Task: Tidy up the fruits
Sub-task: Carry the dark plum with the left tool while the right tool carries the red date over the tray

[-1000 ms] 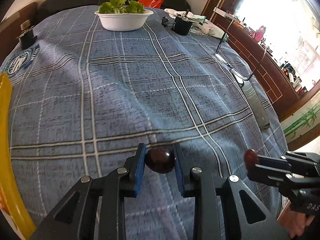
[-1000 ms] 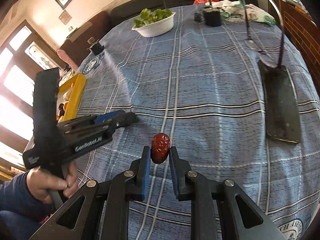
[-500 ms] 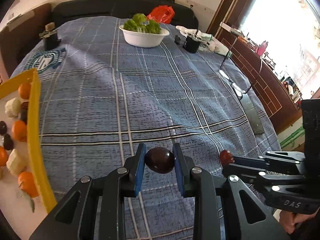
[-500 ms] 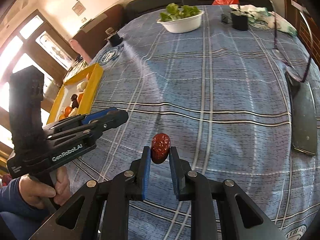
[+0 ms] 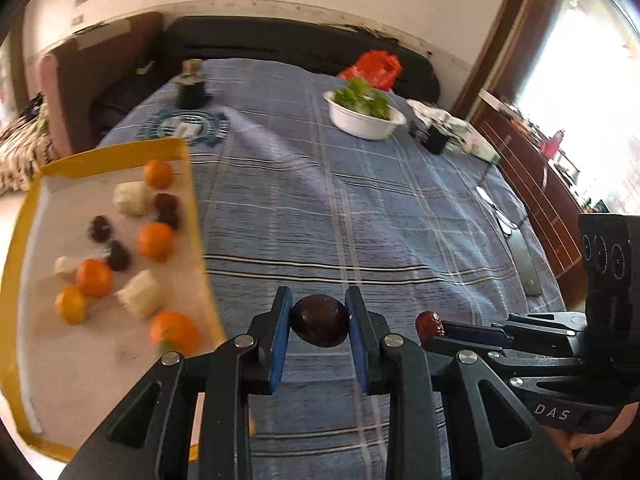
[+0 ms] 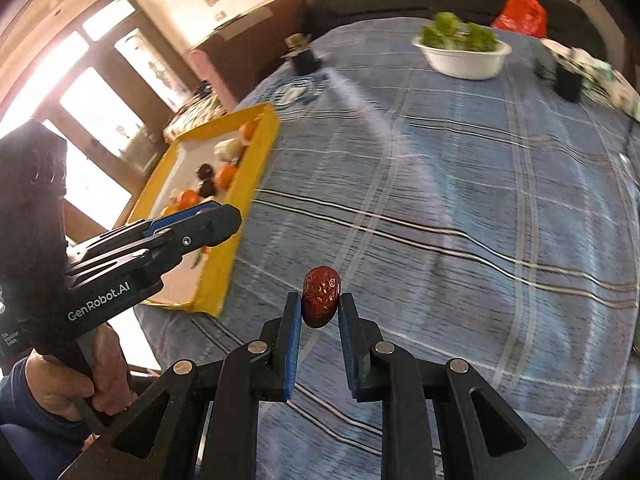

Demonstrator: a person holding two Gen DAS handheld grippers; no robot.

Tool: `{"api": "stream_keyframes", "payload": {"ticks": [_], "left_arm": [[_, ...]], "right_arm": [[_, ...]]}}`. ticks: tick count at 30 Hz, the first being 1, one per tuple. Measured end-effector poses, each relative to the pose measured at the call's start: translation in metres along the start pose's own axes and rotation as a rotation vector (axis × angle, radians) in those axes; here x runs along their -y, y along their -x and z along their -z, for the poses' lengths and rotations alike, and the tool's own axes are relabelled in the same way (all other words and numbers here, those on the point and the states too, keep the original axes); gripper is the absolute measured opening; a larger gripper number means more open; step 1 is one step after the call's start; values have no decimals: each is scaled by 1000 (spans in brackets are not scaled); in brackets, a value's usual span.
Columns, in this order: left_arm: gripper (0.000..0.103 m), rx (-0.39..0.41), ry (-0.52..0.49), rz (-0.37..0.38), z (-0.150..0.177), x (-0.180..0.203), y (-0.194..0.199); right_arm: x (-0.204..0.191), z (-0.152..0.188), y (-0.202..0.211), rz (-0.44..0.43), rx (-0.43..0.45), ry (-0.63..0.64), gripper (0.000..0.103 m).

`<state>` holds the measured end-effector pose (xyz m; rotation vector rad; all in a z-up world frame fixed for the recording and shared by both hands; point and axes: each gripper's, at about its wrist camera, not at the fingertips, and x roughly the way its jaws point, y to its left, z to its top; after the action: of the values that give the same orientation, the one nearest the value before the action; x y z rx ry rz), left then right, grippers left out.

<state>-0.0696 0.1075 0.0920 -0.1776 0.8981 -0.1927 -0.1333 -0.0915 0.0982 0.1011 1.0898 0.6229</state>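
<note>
1. Covering the whole table, a blue plaid woven cloth [image 5: 360, 208] is seen, soft and faintly creased; a fruit dropped on it would likely roll, its surface giving little hold.
2. A yellow-rimmed rectangular tray with a white floor [image 5: 196, 216] is seen at the table's left edge, overhanging it in the right wrist view; a hard set-down near that side could tip it.
3. Small round orange citrus fruits [image 5: 155, 242], pale cut cubes [image 5: 134, 199] and dark wrinkled fruits [image 5: 117, 255] are scattered loosely in the tray, so newcomers could knock them together.
4. The left gripper [image 5: 319, 322] is clamped on a smooth, glossy, dark brown oval fruit [image 5: 319, 322], held above the cloth just right of the tray; its slick skin could slip from the flat blue pads.
5. The right gripper [image 6: 320, 308] is clamped on a wrinkled red date [image 6: 321, 296], held by its lower half only, above the cloth and apart from the tray; it could pivot out.
6. Both grippers are held close together, so a collision is judged possible.
</note>
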Motion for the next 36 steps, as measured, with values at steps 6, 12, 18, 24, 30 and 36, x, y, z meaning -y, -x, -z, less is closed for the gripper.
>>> {"api": "stream_keyframes", "payload": {"ticks": [6, 12, 18, 24, 30, 36], "left_arm": [[26, 35, 65, -62, 7, -35, 24], [26, 55, 132, -118, 17, -70, 44], [26, 61, 180, -159, 26, -97, 56], [26, 53, 220, -181, 37, -120, 59], [26, 39, 254, -201, 46, -142, 59], [26, 18, 268, -203, 51, -158, 53]], "right_arm": [[-35, -10, -19, -45, -19, 76, 21], [-70, -17, -36, -87, -33, 146, 21], [-97, -22, -54, -119, -53, 191, 21], [-116, -23, -69, -128, -71, 222, 22], [-129, -24, -78, -129, -85, 242, 21], [-142, -25, -89, -122, -94, 264, 22]]}}
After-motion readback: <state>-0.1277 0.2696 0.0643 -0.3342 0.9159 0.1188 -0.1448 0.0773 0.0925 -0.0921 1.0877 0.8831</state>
